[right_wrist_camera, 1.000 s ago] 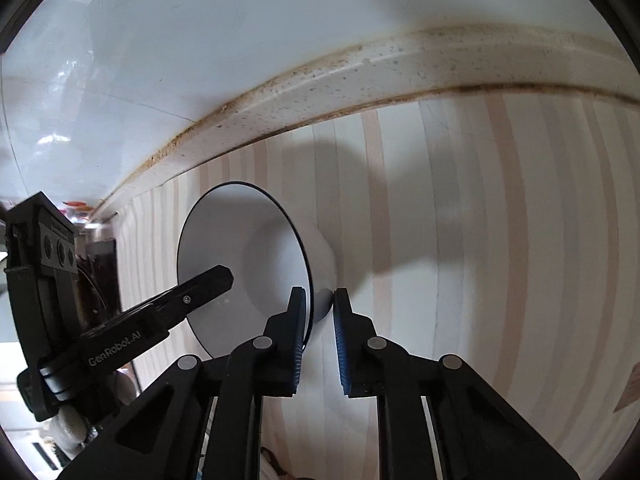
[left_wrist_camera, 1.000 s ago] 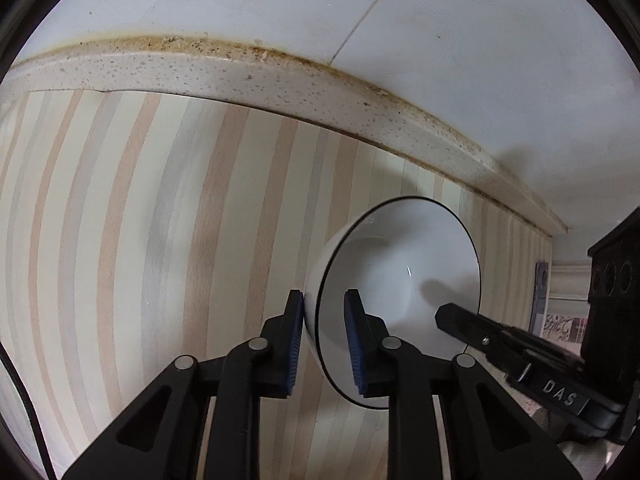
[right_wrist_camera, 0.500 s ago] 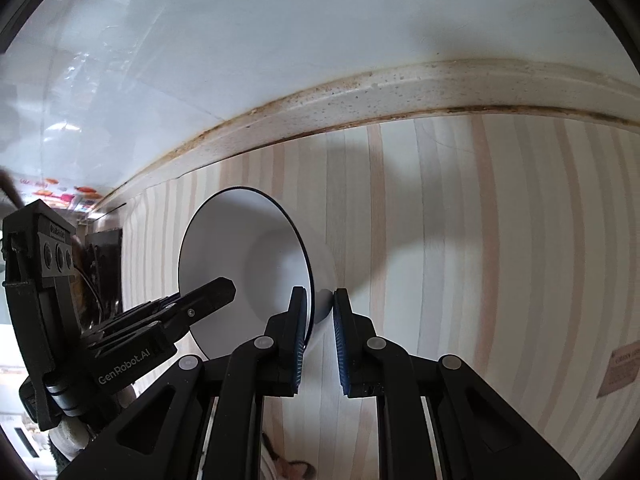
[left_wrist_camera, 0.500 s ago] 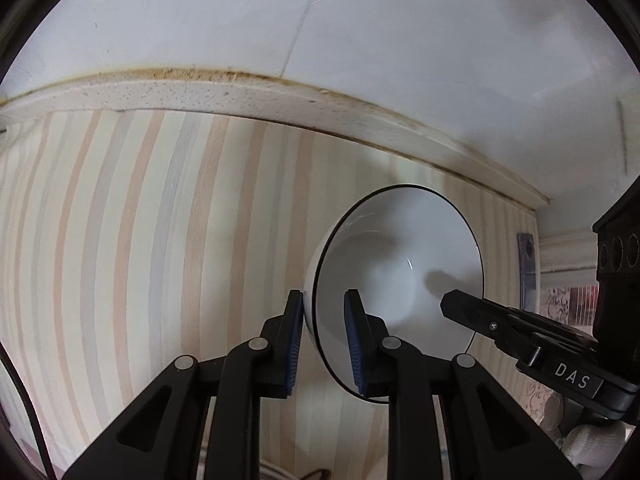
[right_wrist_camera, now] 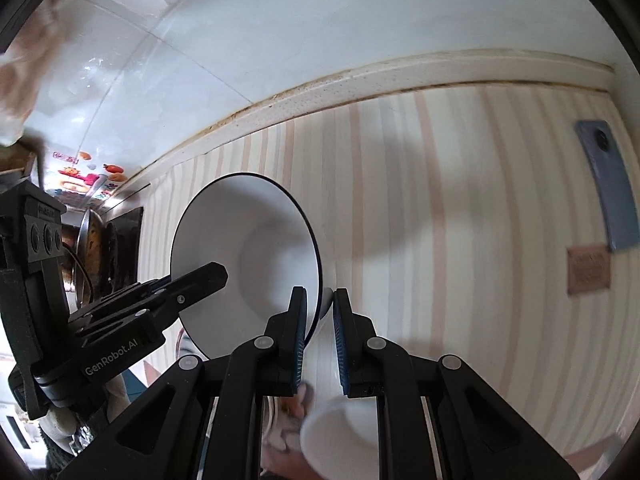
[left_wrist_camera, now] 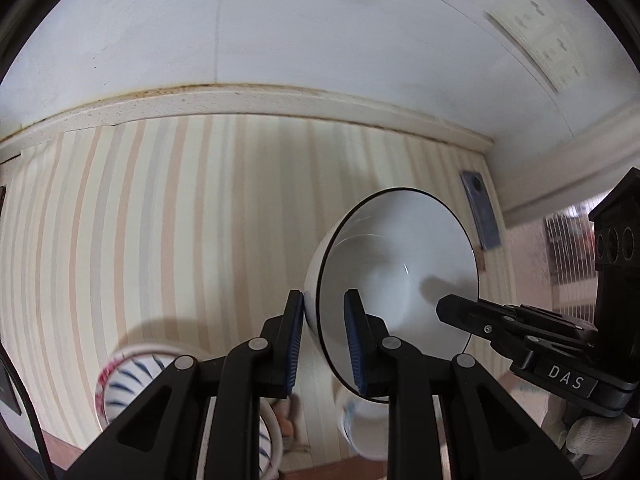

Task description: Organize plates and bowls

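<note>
Counted here are three bowls — one white bowl with a dark rim [left_wrist_camera: 400,264] held up, one blue-striped bowl [left_wrist_camera: 128,380] and one plain white bowl [left_wrist_camera: 364,420] lower down — two claws, the left claw [left_wrist_camera: 322,344] and the right claw [right_wrist_camera: 320,340], and one blue-grey phone [right_wrist_camera: 608,188] on the striped bench [left_wrist_camera: 160,220].

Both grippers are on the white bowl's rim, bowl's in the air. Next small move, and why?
Probably carry the white bowl toward the other bowls near the front edge and lower it there. The left gripper and right gripper each pinch opposite sides of its rim, holding it clear of the striped counter. A blue-patterned bowl and a plain white one sit below, likely stacking spots.
</note>
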Available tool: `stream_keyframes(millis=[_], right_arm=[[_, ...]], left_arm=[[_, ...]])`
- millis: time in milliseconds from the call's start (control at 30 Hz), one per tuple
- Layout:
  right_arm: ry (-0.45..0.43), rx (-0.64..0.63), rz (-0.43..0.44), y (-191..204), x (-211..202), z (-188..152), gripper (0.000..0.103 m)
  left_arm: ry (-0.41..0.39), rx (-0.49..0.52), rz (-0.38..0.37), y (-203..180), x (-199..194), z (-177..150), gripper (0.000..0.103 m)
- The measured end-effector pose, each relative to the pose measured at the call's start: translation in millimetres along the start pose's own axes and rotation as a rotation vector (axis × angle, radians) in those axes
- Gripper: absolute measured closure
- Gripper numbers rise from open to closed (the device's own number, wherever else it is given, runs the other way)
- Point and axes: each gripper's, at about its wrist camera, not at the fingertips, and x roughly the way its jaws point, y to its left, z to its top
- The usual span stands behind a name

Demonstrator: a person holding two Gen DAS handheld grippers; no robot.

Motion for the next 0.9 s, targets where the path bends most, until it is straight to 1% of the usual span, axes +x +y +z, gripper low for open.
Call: stream_keyframes(millis=[233,400,533,667,900], right_arm=[[-0.038,0.049,-0.01,-17,-41,-64,0.088],[-0.042,0.099,-0.019,-35,-51,-107,0.088],[-0.024,0.139,-0.026,-52,-49,-136,0.088],[0.001,0.168,-0.03,-62,-39,-155,0.088],[0.017,0.178,-0.041,-68,-24,-169,0.088]], left_arm=[[0.039,0.059,-0.034,-27,0,-40,0.085],[0.094,0.104,-0.04,-44,13,-71,0.085],[0.125,0.114,-0.031,-49,26,-83,0.085],[0.144,0.124,-0.009,-52,35,-88,0.085],[0.176,0.163,0.045,-55,52,-98,0.085]])
